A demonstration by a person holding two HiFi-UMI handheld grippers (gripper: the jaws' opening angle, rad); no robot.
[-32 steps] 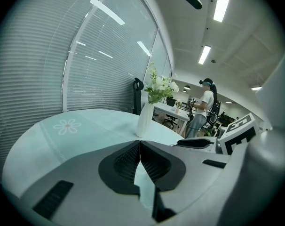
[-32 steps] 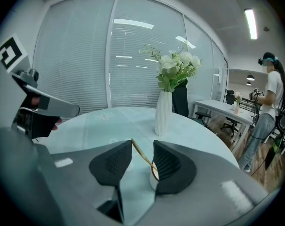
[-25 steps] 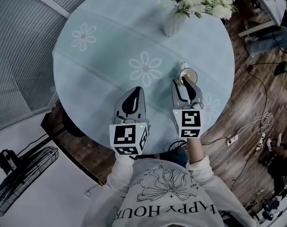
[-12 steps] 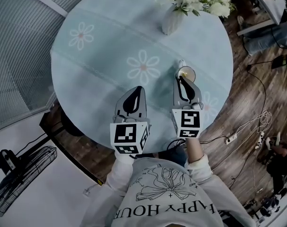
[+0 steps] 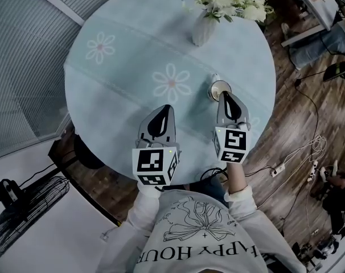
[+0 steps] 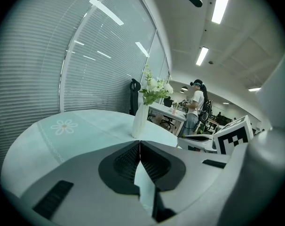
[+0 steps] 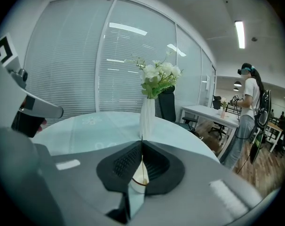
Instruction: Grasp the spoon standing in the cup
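A small white cup (image 5: 218, 89) with a gold rim stands on the round pale-blue table (image 5: 121, 78), right of its middle. My right gripper (image 5: 225, 96) reaches over the cup's near rim with its jaws shut. In the right gripper view the cup (image 7: 138, 180) shows below the closed pads, and the thin spoon handle (image 7: 142, 165) runs up between them and pokes out at the tips (image 7: 141, 142). My left gripper (image 5: 161, 111) hovers over the table's near part, shut and holding nothing (image 6: 139, 145).
A white vase of flowers (image 5: 204, 30) stands at the table's far side, beyond the cup (image 7: 147, 119). The table's near edge lies just under both grippers. A fan (image 5: 24, 220) and cables (image 5: 298, 152) are on the wood floor. A person (image 7: 248, 112) stands far off by desks.
The right gripper's jaws have shut round the spoon handle at the cup, and it shifted slightly right and forward. The left gripper has stayed put.
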